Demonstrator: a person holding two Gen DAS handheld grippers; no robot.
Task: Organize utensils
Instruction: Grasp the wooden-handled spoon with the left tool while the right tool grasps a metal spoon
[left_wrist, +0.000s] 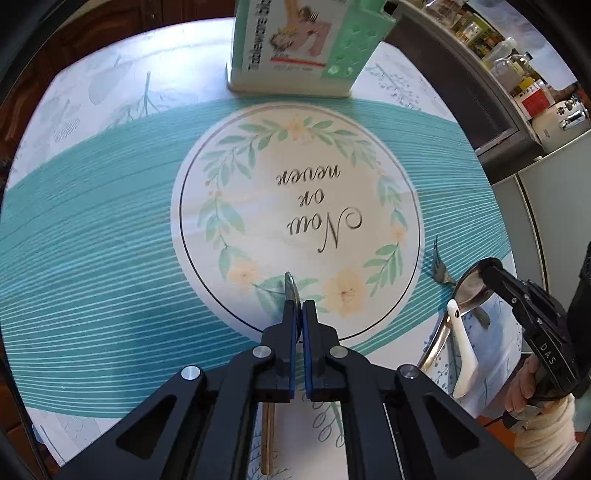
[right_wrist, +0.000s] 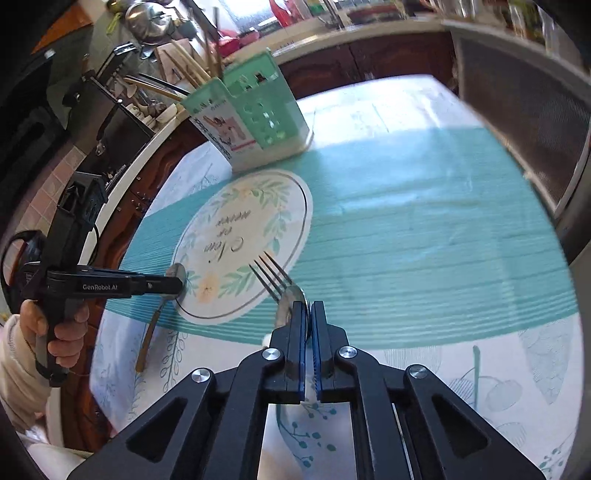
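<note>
My left gripper (left_wrist: 300, 304) is shut on a small gold-handled spoon (left_wrist: 291, 290), held edge-on above the tablecloth; it also shows in the right wrist view (right_wrist: 176, 275). My right gripper (right_wrist: 308, 308) is shut on a large steel spoon (right_wrist: 291, 299); in the left wrist view the gripper (left_wrist: 491, 269) clamps that spoon's bowl (left_wrist: 471, 286). A fork (right_wrist: 269, 277) lies just beyond it on the table. A white ceramic spoon (left_wrist: 461, 354) lies beside the steel spoon. The green utensil holder (left_wrist: 306, 44) stands at the table's far side, and shows in the right wrist view (right_wrist: 255, 122) with chopsticks in it.
The table carries a teal and white tablecloth (left_wrist: 110, 221) with a round "Now or never" print (left_wrist: 299, 206). A kitchen counter with pots (right_wrist: 147, 22) runs behind the holder. Bottles and jars on a shelf (left_wrist: 517, 66) stand at the right.
</note>
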